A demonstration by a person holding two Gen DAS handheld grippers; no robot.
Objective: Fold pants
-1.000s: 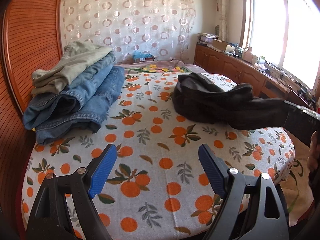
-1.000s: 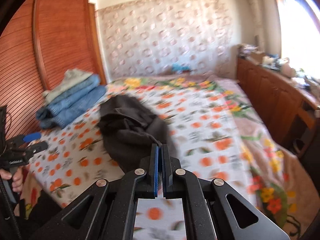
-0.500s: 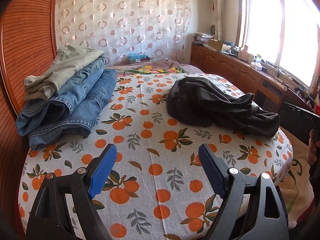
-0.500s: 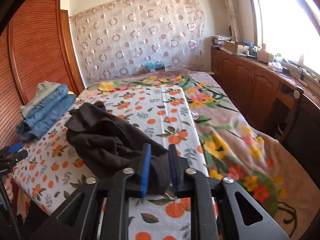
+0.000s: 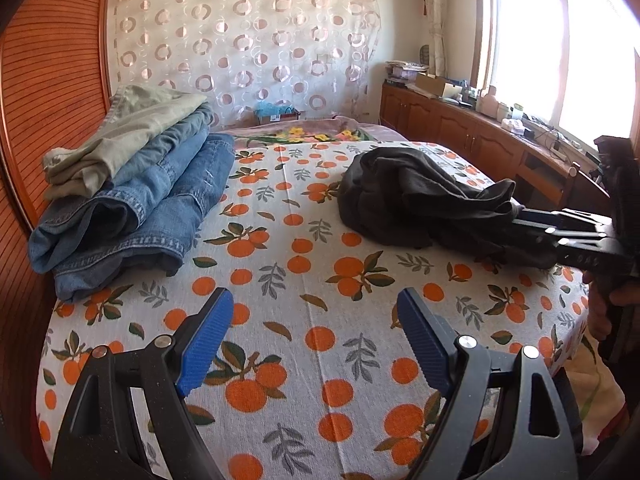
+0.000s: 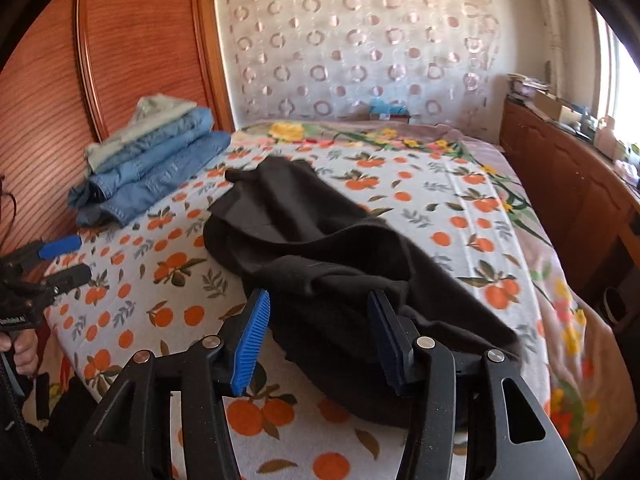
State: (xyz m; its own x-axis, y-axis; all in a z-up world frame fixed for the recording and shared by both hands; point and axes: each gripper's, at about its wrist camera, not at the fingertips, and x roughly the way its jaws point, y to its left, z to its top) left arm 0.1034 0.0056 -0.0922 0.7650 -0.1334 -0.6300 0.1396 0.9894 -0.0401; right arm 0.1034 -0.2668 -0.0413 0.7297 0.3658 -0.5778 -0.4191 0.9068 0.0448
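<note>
Bed with orange-print sheet [image 5: 320, 360]: one pair of black pants [image 6: 312, 240], crumpled, lying mid-bed toward the right edge. Right gripper [image 6: 316, 340]: jaws opening, the near end of the pants between them, pads not pressing the cloth. Left gripper [image 5: 312, 340]: jaws spread wide and empty, hovering over bare sheet near the foot of the bed. Stack of folded jeans [image 5: 132, 208] topped by a khaki garment [image 5: 120, 136], far left, against the wooden wardrobe [image 5: 48, 80].
</note>
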